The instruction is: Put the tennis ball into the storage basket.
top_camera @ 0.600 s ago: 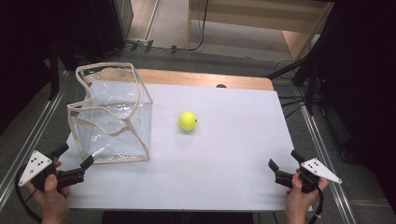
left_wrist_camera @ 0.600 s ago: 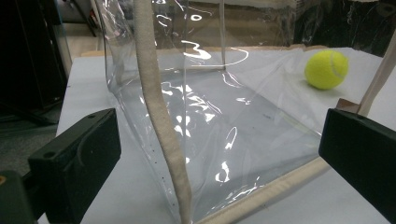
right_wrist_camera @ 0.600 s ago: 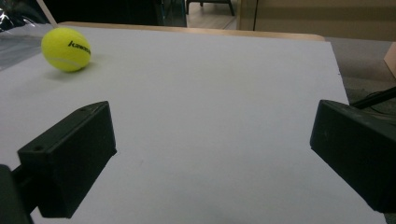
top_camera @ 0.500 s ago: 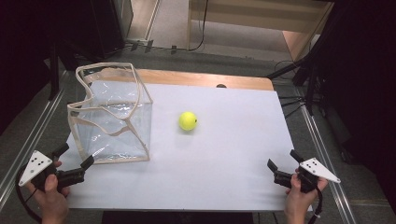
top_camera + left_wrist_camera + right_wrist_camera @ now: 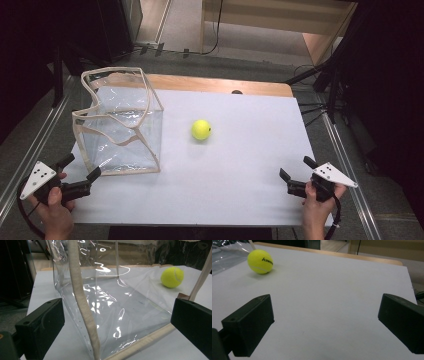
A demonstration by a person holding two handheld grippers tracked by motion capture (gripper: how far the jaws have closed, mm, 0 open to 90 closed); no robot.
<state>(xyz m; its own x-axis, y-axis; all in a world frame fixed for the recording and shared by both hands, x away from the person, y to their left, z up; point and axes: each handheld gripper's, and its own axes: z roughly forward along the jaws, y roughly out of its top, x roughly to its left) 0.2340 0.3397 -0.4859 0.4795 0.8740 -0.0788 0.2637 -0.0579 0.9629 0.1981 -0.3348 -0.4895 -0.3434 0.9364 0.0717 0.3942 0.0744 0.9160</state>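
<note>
high view: left gripper (image 5: pixel 80 173) spread wide beside bag (image 5: pixel 120 125), gripping nothing; right gripper (image 5: pixel 295 173) spread wide, empty, over table (image 5: pixel 240 170); ball (image 5: pixel 201 130) mid-table, apart from both.

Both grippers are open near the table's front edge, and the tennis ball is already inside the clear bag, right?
Not quite. The ball lies on the table beside the bag, not inside it, as the high view shows. Both the left gripper and the right gripper are open.

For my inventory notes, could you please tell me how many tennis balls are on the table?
1. The tennis ball lies on the white table, just right of the clear bag; the see-through bag holds none.
</note>
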